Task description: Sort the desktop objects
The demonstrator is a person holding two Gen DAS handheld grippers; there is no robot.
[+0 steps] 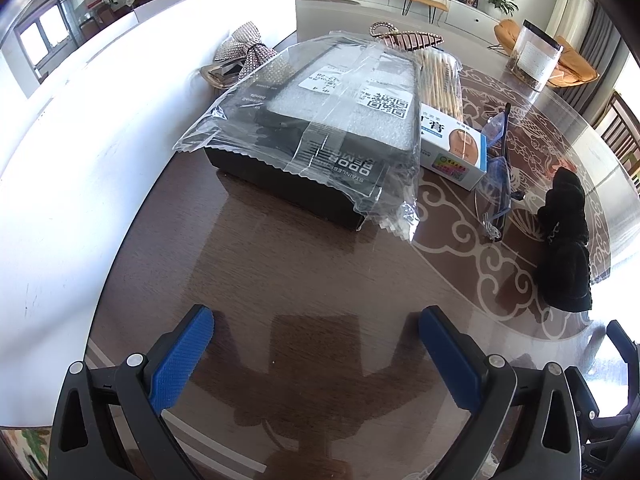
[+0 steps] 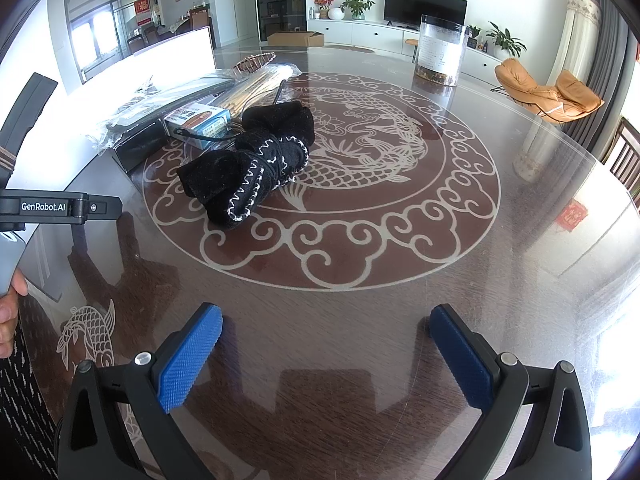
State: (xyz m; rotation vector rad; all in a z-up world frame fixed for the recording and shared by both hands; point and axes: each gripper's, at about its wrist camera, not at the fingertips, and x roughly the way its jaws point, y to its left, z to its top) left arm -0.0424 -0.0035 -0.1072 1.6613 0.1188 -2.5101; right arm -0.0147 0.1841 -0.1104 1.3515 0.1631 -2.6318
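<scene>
The bagged box [image 1: 320, 128] lies far left on the surface [image 2: 360, 340]; its loose film looks slippery, so grip the stiff edges. The soft cloth roll [image 2: 252, 160], mid-surface, squeezes anywhere. Left gripper [image 1: 316, 344] and right gripper [image 2: 326, 344] gape wide, empty.

Upside down on the black box [image 1: 304, 160], through its clear wrap: "STAINLESS" above large "ODOR", with a further line below cut off and unreadable. Also on that box, a white sticker [image 1: 320, 80] with small digits, blurred, and a QR code label [image 1: 384, 106]. On the small white-and-blue box [image 1: 452, 152], Chinese characters, too small to read. On the black arm at the left of the right wrist view, "GenRobot.AI" [image 2: 43, 207] in white letters.
</scene>
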